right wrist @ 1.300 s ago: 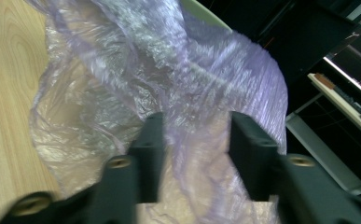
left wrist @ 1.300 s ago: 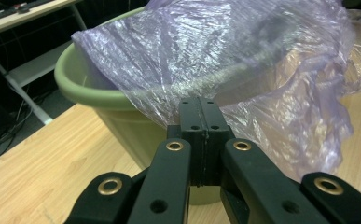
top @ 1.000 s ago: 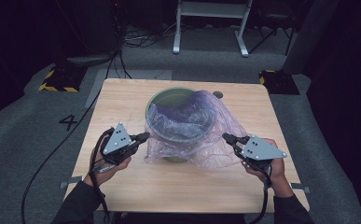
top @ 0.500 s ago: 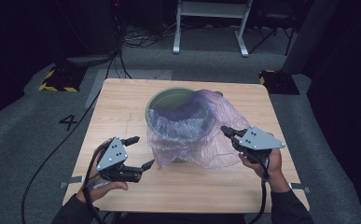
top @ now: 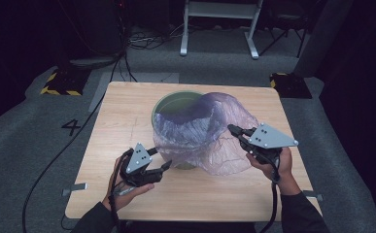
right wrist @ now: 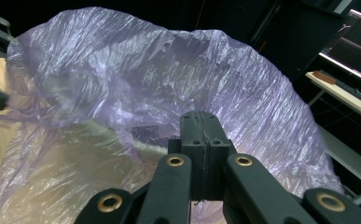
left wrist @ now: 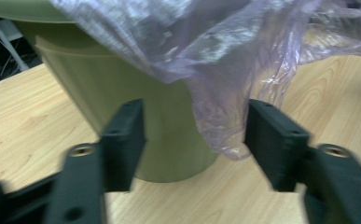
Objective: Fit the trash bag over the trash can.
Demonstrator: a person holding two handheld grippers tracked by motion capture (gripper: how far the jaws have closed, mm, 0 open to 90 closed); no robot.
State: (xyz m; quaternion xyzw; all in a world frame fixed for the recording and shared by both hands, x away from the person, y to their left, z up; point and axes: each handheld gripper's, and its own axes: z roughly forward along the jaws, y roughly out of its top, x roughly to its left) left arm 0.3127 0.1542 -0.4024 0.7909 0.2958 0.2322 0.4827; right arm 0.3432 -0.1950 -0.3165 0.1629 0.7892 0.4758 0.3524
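**Purple plastic bag half over a green bin, one gripper pinching it**

Thin purple plastic, crinkled and see-through, made up the bag (top: 205, 133) that lay draped over the near and right side of the green bin (top: 176, 103), which stood upright near the middle of the wooden tabletop (top: 122, 121). The bin's far left rim was bare in the high view; the film billowed up over the rest and spilled down toward the person's side.

The right gripper (top: 235, 131) sat at the bag's right edge, raised off the tabletop, its jaws pressed together. In the right gripper view the jaws met flat with the purple film bunched directly around and behind them (right wrist: 169, 93) — pinching the bag, as far as the crowded view allowed. The right hand (top: 273, 162) held it from behind, with the cable trailing down toward the table's near edge.

The left gripper (top: 162, 167) lay low at the near left of the bin, just beside its base. Its jaws had just been closing, yet they stood partly spread — in the left gripper view the bin's green wall (left wrist: 122, 88) and a hanging fold of the bag (left wrist: 225, 116) lay between them, the right jaw just beside the fold, with neither jaw clearly pressing on anything. The left hand (top: 122, 187) gripped it from below.

The tabletop stood on grey carpet (top: 40, 136).
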